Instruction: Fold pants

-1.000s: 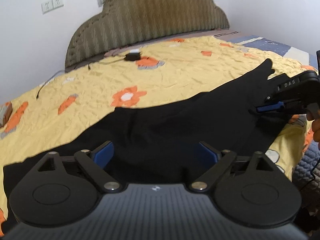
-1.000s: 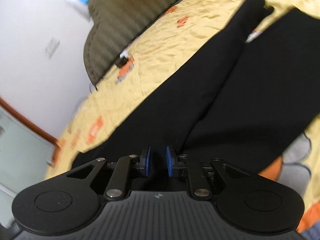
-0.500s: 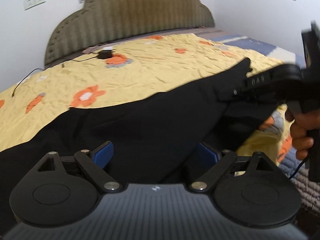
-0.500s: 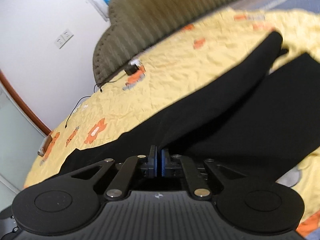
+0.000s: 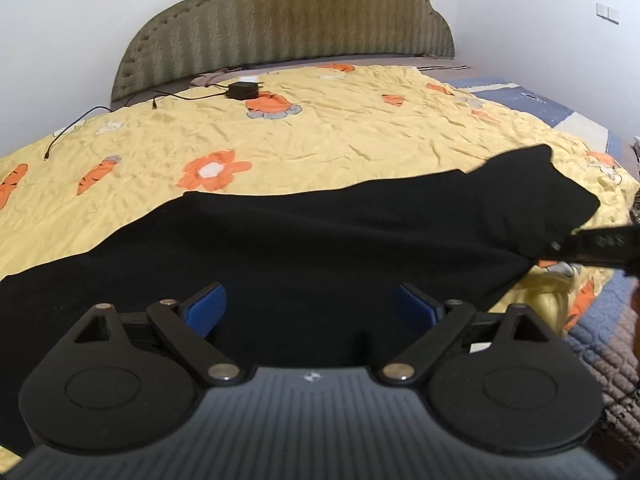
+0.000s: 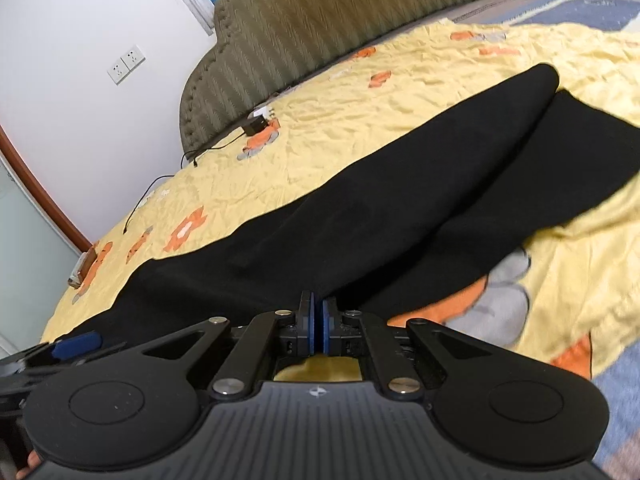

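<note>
Black pants [image 5: 320, 236] lie spread across the yellow flowered bedspread [image 5: 320, 128]. My left gripper [image 5: 310, 308] is open, its blue pads wide apart just above the pants' near edge. In the right wrist view the two legs [image 6: 400, 208] run away toward the upper right, one partly over the other. My right gripper [image 6: 318, 320] is shut, its blue pads pressed together at the near edge of the pants; the fabric between them is hard to make out. The right gripper's body also shows at the right edge of the left wrist view [image 5: 600, 246].
A black charger [image 5: 242, 90] with its cable lies near the padded headboard [image 5: 280, 20]. A small object [image 6: 84, 268] rests at the bed's left edge. A blue and brown quilt [image 5: 600, 344] hangs at the bed's right edge. Walls stand on both sides.
My right gripper closed from slightly open and drew back toward the near edge of the pants. My left gripper stayed open and its view shifted toward the headboard.
</note>
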`<state>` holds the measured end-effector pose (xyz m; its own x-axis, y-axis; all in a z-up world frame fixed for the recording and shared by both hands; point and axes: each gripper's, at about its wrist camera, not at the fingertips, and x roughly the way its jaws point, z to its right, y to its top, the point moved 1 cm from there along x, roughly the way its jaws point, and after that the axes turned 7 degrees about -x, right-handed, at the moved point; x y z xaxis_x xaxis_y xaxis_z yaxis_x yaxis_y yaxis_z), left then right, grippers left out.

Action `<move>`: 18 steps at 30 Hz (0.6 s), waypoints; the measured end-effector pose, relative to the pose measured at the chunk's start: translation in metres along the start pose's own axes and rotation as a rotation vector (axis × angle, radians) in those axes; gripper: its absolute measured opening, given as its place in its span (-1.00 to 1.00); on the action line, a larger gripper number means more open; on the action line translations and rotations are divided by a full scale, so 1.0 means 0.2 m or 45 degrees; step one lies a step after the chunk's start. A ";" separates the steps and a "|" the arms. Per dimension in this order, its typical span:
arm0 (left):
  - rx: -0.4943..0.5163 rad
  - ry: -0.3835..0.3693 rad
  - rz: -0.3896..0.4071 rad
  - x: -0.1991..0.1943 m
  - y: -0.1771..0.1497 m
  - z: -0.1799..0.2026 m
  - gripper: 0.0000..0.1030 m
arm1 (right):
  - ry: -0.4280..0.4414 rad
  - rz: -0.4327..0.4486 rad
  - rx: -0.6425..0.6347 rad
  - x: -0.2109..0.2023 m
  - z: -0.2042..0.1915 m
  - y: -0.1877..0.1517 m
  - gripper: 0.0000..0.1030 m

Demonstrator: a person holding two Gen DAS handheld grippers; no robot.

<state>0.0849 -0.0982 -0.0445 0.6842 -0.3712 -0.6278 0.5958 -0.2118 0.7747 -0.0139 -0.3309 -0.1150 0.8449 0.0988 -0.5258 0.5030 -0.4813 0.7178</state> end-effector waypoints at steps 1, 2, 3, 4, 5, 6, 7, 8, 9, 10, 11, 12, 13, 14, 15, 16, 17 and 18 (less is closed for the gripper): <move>0.000 -0.003 -0.001 0.01 0.01 0.01 0.77 | -0.003 0.005 0.003 -0.02 0.00 -0.01 -0.92; 0.004 -0.012 0.002 0.01 0.02 0.02 0.77 | -0.020 0.005 -0.004 -0.02 0.00 -0.01 -0.92; 0.013 -0.025 0.008 0.02 0.03 0.04 0.81 | -0.031 -0.007 -0.029 -0.01 0.01 -0.01 -0.92; 0.033 -0.035 0.016 0.04 0.05 0.08 0.82 | -0.031 -0.028 -0.041 0.01 0.01 -0.02 -0.90; 0.055 -0.035 0.019 0.06 0.05 0.12 0.83 | -0.039 -0.055 -0.022 0.02 0.03 -0.02 -0.90; 0.089 -0.040 0.023 0.08 0.06 0.16 0.84 | -0.030 -0.076 -0.005 0.02 0.04 -0.01 -0.90; 0.118 -0.043 0.029 0.09 0.06 0.20 0.84 | -0.025 -0.074 -0.009 -0.01 0.04 0.00 -0.89; 0.135 -0.041 0.032 0.11 0.07 0.23 0.85 | -0.030 -0.040 -0.027 -0.04 0.05 0.02 -0.89; 0.147 -0.045 0.029 0.13 0.07 0.26 0.85 | -0.054 0.011 -0.043 -0.09 0.06 0.05 -0.89; 0.157 -0.058 0.024 0.15 0.07 0.28 0.86 | -0.098 0.060 -0.053 -0.14 0.09 0.08 -0.84; 0.167 -0.066 0.020 0.17 0.07 0.30 0.87 | -0.136 0.092 -0.053 -0.18 0.13 0.12 -0.78; 0.179 -0.057 0.017 0.20 0.07 0.33 0.88 | -0.167 0.122 -0.041 -0.20 0.18 0.16 -0.57; 0.189 -0.052 0.015 0.23 0.07 0.36 0.88 | -0.200 0.161 -0.006 -0.21 0.26 0.21 -0.36; 0.195 -0.053 0.010 0.25 0.07 0.38 0.88 | -0.227 0.195 0.041 -0.21 0.34 0.24 -0.32; 0.197 -0.052 0.002 0.27 0.07 0.39 0.88 | -0.241 0.213 0.110 -0.19 0.43 0.28 -0.27; 0.198 -0.047 -0.008 0.29 0.06 0.41 0.88 | -0.232 0.204 0.206 -0.15 0.54 0.32 -0.26; 0.206 -0.048 -0.018 0.31 0.05 0.42 0.88 | -0.201 0.190 0.288 -0.11 0.62 0.34 -0.26; 0.214 -0.047 -0.025 0.32 0.05 0.43 0.88 | -0.153 0.166 0.375 -0.05 0.71 0.35 -0.26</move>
<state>0.0976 -0.2017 -0.0707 0.6556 -0.3974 -0.6421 0.5281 -0.3665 0.7660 -0.0132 -0.4897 -0.1236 0.8623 -0.0747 -0.5008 0.3033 -0.7158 0.6290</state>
